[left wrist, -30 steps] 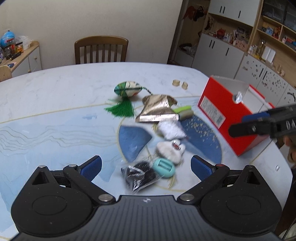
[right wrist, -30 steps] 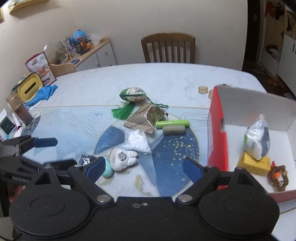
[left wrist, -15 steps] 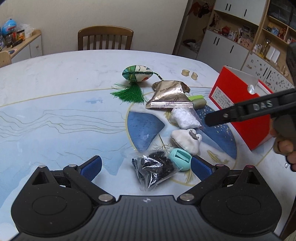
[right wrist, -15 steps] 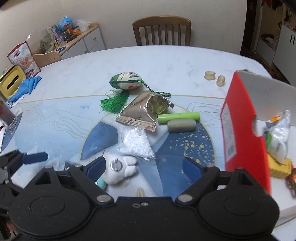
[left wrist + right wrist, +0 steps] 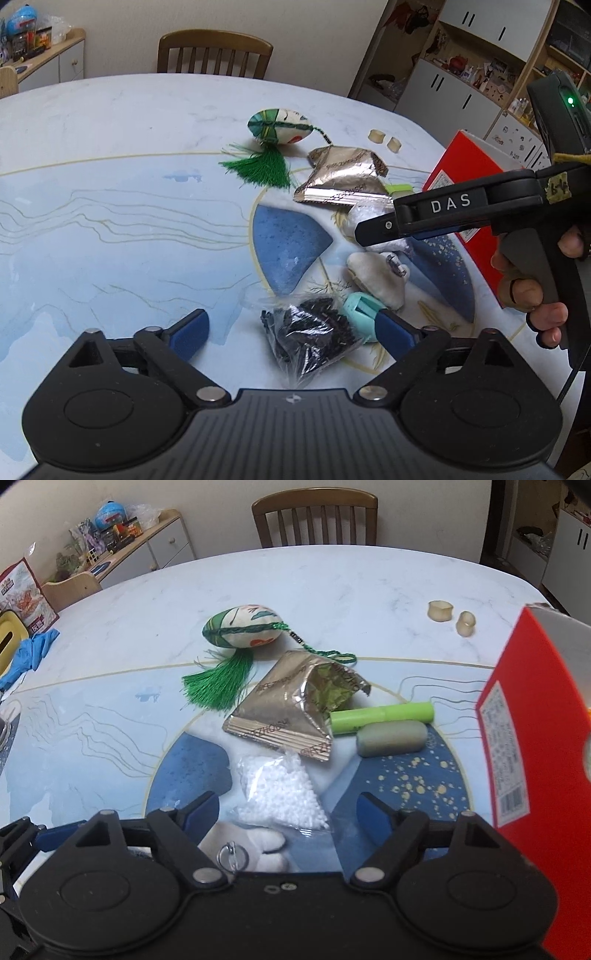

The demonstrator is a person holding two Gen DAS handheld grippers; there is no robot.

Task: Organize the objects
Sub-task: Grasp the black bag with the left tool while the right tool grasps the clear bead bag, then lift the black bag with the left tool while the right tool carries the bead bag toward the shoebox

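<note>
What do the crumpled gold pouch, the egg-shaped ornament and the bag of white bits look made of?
Gold pouch: metallised foil or plastic film, glossy; it shows sharp creases, glare and a torn-open mouth. Egg-shaped ornament: apparently printed fabric, matte, wrapped in braided green cord with a thread tassel. Bag of white bits: thin clear plastic, holding small white beads or pellets, possibly foam.

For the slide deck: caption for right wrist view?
Right gripper, jaws closing, around bag of white beads beside red box.
</note>
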